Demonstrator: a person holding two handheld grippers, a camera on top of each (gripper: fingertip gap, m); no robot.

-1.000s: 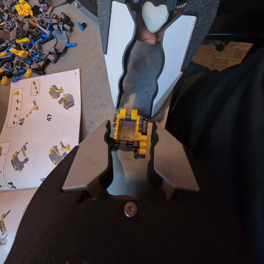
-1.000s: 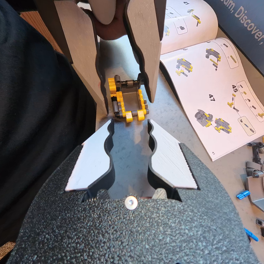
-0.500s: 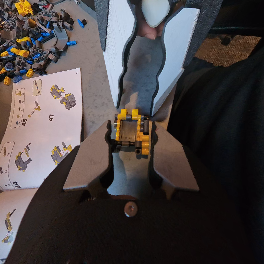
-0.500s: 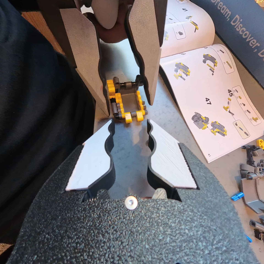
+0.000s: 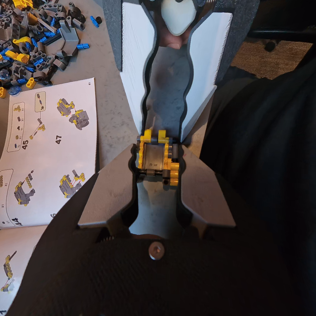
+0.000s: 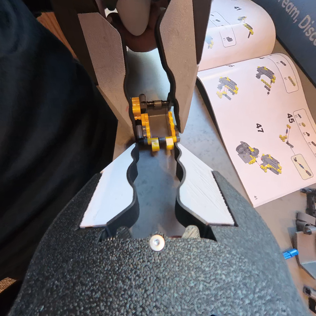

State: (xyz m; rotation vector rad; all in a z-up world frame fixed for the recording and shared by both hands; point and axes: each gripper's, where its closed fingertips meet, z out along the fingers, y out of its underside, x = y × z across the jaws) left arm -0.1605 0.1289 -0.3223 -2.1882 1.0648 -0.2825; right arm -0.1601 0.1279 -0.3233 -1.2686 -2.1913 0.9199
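Note:
A small yellow and grey brick assembly is held just above the grey table. My left gripper, with grey fingers, is shut on its two long sides. It shows from the far end in the right wrist view, gripping the assembly. My right gripper, with white fingers, is open. Its tips flank the two yellow lugs at the assembly's near end, touching or nearly so. It also shows in the left wrist view, facing my left gripper.
An open instruction booklet lies beside the grippers. A pile of loose grey, yellow and blue parts lies beyond it. More loose parts and a blue pin lie at the right. A person's dark clothing is at the table edge. Only a small space, under 4 cm, lies between the two pairs of fingers.
My right gripper has moved forward until its open tips reach the assembly's yellow lugs. My left gripper keeps its hold and has hardly moved.

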